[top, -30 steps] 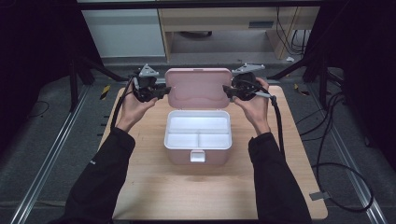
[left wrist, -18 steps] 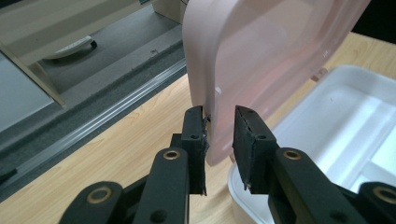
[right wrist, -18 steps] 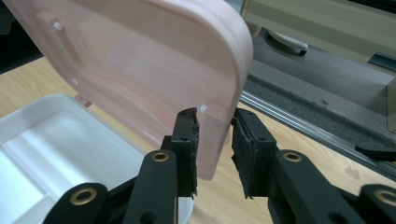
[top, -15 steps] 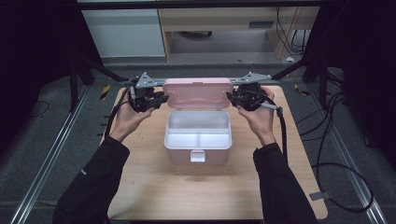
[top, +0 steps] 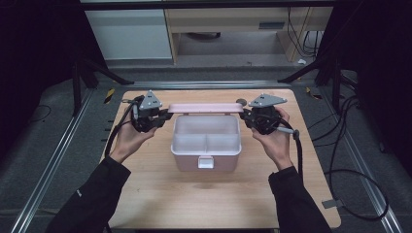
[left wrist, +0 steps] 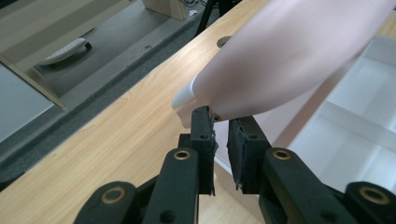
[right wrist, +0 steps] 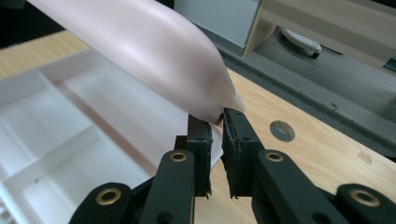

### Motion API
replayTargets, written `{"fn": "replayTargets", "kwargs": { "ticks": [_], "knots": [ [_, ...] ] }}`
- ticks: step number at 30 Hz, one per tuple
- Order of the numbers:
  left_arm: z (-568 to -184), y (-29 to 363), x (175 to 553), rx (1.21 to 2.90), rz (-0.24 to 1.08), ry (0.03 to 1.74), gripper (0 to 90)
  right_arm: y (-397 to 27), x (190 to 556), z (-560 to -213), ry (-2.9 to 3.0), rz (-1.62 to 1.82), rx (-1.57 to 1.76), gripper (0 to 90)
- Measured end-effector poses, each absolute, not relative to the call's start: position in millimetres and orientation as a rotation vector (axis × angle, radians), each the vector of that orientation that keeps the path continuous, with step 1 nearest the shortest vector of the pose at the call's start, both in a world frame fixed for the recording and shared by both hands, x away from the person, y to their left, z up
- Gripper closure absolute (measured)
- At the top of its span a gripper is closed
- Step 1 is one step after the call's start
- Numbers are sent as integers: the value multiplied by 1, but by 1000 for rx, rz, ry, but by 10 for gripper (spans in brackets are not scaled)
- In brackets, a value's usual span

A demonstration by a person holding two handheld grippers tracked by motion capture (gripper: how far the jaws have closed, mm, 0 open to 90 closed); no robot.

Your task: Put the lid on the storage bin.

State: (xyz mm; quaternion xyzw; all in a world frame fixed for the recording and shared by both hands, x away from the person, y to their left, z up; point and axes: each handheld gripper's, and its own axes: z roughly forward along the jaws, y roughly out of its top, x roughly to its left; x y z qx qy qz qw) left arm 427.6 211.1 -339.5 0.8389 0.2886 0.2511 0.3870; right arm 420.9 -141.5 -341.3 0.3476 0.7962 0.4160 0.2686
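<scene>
Wooden counter was where the pink lid, pinched at each end by the just-closing left tool and right tool, had been swung down from upright over the open white box, so closing looked pretty much underway.

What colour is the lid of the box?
The lid is pale pink, shown best in the right gripper view.
</scene>
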Motion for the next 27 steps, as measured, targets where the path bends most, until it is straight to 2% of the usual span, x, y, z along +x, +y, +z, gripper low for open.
{"fn": "replayTargets", "kwargs": {
  "ticks": [15, 23, 27],
  "knots": [
    [-381, 216, 403, 2115, 553, 778, 765, -146, 393, -375, 2238, 1079, 947, 705],
    [-397, 218, 396, 2150, 584, 824, 743, -154, 388, -390, 2248, 1025, 967, 660],
    [-404, 226, 391, 2136, 578, 884, 715, -162, 387, -399, 2234, 1036, 991, 607]
  ]
}}
